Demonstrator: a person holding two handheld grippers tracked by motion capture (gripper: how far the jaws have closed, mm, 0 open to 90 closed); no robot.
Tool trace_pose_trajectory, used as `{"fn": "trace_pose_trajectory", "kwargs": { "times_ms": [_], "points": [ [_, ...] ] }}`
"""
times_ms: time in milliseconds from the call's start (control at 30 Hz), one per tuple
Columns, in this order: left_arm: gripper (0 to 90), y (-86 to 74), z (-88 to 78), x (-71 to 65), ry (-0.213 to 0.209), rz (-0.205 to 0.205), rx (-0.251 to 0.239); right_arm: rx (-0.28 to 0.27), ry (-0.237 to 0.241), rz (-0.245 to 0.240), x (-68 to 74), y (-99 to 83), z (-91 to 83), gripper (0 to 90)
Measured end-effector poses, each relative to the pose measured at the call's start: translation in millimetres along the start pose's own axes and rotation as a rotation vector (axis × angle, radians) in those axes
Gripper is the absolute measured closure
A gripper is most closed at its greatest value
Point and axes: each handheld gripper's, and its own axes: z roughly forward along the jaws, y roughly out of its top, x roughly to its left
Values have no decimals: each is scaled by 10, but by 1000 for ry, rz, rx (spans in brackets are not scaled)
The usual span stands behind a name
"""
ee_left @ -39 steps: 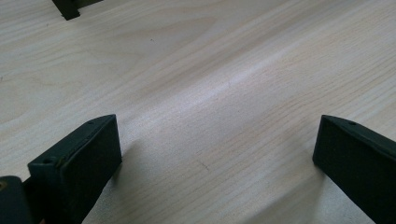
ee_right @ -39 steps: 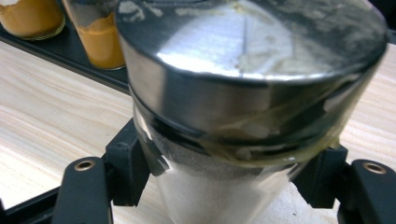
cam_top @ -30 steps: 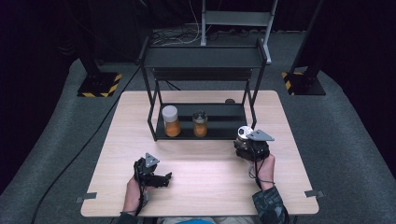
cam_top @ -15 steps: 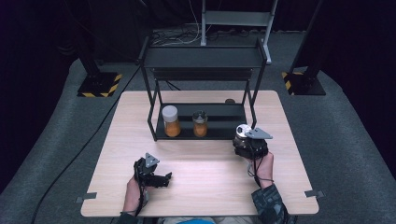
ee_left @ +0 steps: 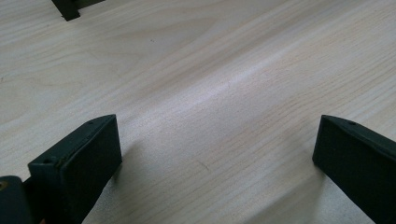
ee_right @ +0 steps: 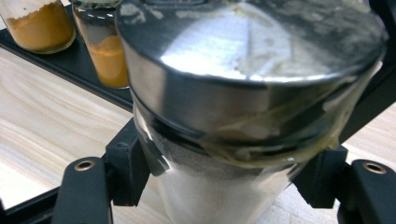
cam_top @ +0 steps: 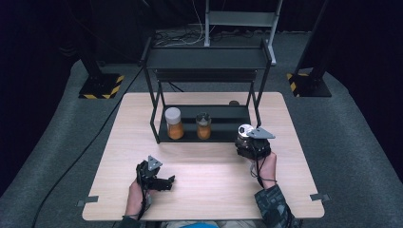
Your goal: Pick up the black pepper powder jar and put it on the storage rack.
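Close by, the right gripper (cam_top: 248, 140) jaws clamp a steel-lidded jar (ee_right: 243, 93) — two orange spice jars (cam_top: 174, 123) occupy the rack (cam_top: 209, 137) beside it.

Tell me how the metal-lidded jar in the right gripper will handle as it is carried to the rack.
The jar looks like smooth glass, so probably slippery and breakable if dropped. White powder fills it, so likely fairly heavy for its size. The right gripper clamps just under the metal lid, so it should hang steady.

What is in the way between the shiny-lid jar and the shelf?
Nothing visible. The right tongs hold the jar just before the rack's bottom shelf, whose right end is bare; both orange jars stand further left.
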Motion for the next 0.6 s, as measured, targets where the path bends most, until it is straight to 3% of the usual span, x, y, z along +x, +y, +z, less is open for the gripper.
{"fn": "trace_pose_trajectory", "kwargs": {
  "times_ms": [600],
  "points": [
    [5, 0, -1, -3, 1, 4, 0, -2, 10, -20, 25, 102, 45, 305]
  ]
}}
